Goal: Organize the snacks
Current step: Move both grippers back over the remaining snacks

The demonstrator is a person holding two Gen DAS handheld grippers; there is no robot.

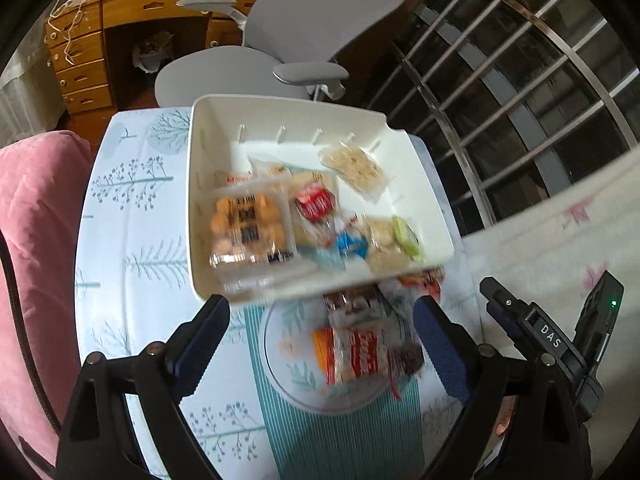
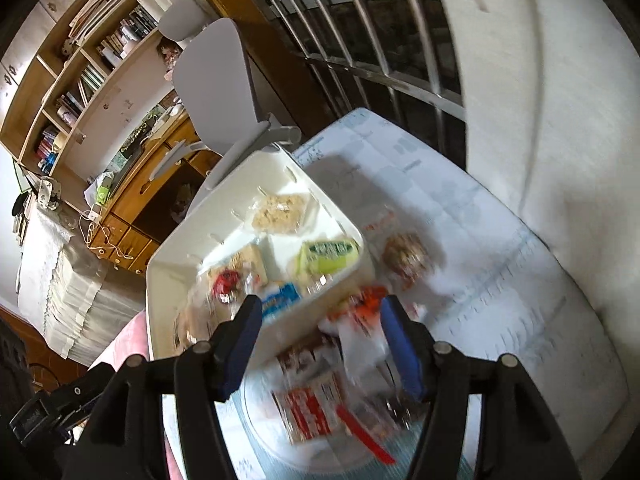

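Observation:
A white plastic bin (image 1: 216, 140) stands on the tablecloth and holds several snack packets: round biscuits (image 1: 248, 224), a red packet (image 1: 316, 204), a pale cracker bar (image 1: 356, 168) and a green one (image 1: 408, 232). In front of it lies a loose pile topped by a red-and-white packet (image 1: 356, 352). My left gripper (image 1: 320, 328) hangs open above that pile, its pads touching nothing. In the right wrist view, my right gripper (image 2: 322, 336) is open over the same pile (image 2: 312, 408), next to the bin (image 2: 160, 264), with an orange packet (image 2: 368, 304) between and beyond its fingers. The picture is blurred.
A round nut snack (image 2: 404, 256) lies alone on the cloth right of the bin. A grey office chair (image 1: 320, 8) and wooden desk (image 1: 100, 40) stand behind the table. A pink cushion (image 1: 36, 220) is at the left. Window bars (image 1: 500, 80) and white fabric (image 1: 560, 220) are at the right.

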